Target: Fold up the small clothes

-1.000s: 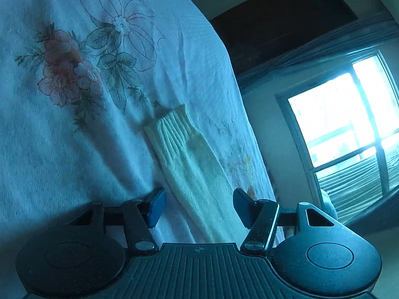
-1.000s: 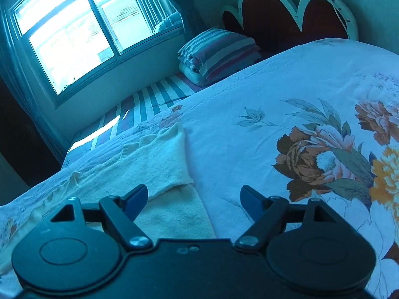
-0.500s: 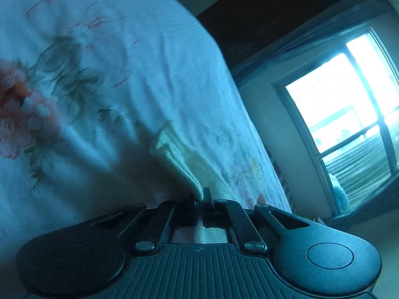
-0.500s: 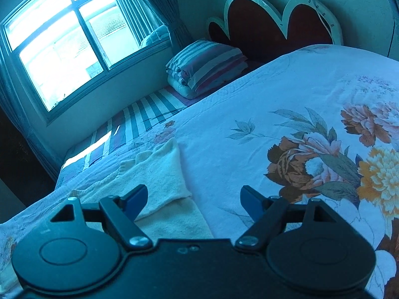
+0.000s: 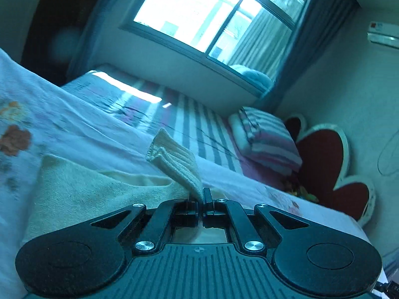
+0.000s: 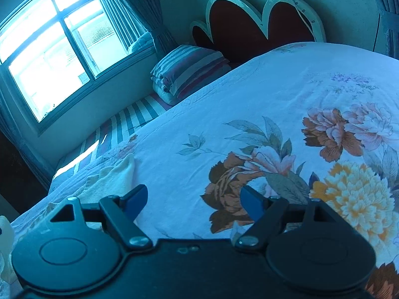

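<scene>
On the floral bedsheet, at the left of the left wrist view, the body of a cream knitted garment lies flat, its fuzzy surface running under the tool. At the middle of that view the left gripper has its fingers pressed together on the garment's sleeve, pinching the knit just below the ribbed cuff. The cuff stands up off the bed and leans to the left, its open end showing, clear of the sheet. The tool is held low and close to level, looking across the bed toward the window. To the right of the cuff sit a striped mattress, a folded striped blanket and the red scalloped headboard.

In the right wrist view, a corner of the same cream garment lies at the left, beside the left blue pad. The right gripper hangs over the sheet with its fingers spread wide and nothing between them; below the gap is bare printed fabric, and the right pad sits over a brown flower. This tool tilts downward, facing up the bed to the headboard, with the window at the far left and the striped blanket between them.
</scene>
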`<state>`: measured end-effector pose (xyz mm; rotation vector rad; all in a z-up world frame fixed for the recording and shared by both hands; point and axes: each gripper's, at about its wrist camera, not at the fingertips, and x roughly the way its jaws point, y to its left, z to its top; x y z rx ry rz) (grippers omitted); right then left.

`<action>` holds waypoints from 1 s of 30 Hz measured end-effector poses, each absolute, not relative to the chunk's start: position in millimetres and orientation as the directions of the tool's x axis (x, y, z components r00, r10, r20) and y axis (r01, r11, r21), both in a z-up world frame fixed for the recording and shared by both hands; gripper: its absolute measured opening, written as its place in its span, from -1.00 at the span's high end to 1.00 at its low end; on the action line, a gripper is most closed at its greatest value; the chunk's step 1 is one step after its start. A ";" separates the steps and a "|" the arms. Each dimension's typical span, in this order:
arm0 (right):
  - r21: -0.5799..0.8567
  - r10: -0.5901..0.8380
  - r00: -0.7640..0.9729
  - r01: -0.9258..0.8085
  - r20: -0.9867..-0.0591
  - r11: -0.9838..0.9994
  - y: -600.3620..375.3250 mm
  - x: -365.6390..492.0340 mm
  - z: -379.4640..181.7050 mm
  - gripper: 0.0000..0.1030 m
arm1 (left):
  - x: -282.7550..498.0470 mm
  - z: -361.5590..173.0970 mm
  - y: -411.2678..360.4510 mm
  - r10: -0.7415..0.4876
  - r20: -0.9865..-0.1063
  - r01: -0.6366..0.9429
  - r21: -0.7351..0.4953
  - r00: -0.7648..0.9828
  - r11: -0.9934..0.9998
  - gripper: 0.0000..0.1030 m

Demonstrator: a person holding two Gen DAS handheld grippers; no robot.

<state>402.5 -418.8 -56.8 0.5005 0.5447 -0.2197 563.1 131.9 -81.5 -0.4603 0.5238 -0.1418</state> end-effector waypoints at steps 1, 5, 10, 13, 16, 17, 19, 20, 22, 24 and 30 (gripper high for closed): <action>0.391 -0.073 0.835 0.330 -0.546 0.859 -424.4 401.0 -57.4 -0.58 | 568.6 -82.9 112.4 -0.263 -0.462 0.034 -0.446 0.847 0.894 0.97; 0.380 -0.091 0.830 0.346 -0.550 0.858 -449.8 393.2 -59.7 -0.58 | 582.5 -95.3 49.8 -0.310 -0.513 0.086 -0.413 0.800 0.907 0.96; 0.379 -0.113 0.821 0.375 -0.560 0.846 -478.0 384.7 -64.4 -0.58 | 579.4 -102.6 -8.3 -0.346 -0.535 0.118 -0.413 0.771 0.903 0.97; 0.382 -0.116 0.816 0.385 -0.566 0.840 -487.3 381.6 -67.9 -0.58 | 581.7 -109.7 -30.3 -0.360 -0.548 0.139 -0.402 0.755 0.905 0.97; 0.383 -0.104 0.813 0.378 -0.573 0.843 -489.7 381.0 -69.9 -0.58 | 578.7 -115.5 -50.8 -0.403 -0.569 0.201 -0.385 0.717 0.901 0.96; 0.383 -0.100 0.813 0.375 -0.574 0.844 -489.7 381.4 -70.1 -0.58 | 581.7 -118.7 -59.6 -0.417 -0.588 0.225 -0.373 0.693 0.900 0.92; 0.388 -0.093 0.814 0.370 -0.574 0.844 -489.7 383.2 -69.7 -0.59 | 571.9 -117.4 -71.2 -0.452 -0.569 0.283 -0.363 0.687 0.888 -0.34; 0.394 -0.089 0.815 0.369 -0.573 0.842 -488.6 384.9 -69.2 -0.59 | 564.3 -114.5 -71.4 -0.462 -0.542 0.297 -0.368 0.702 0.881 -0.52; 0.420 -0.056 0.824 0.345 -0.564 0.840 -484.1 391.4 -66.6 -0.56 | 547.3 -105.2 -62.5 -0.420 -0.512 0.271 -0.342 0.749 0.900 -0.54; 0.434 -0.029 0.837 0.313 -0.547 0.845 -472.6 399.8 -62.7 -0.53 | 533.5 -102.4 -38.8 -0.355 -0.506 0.203 -0.332 0.786 0.921 -0.53; 0.502 0.127 0.843 0.184 -0.523 0.845 -407.6 438.9 -65.5 -0.14 | 487.0 -115.8 64.4 -0.092 -0.544 -0.064 -0.261 0.834 0.963 -0.53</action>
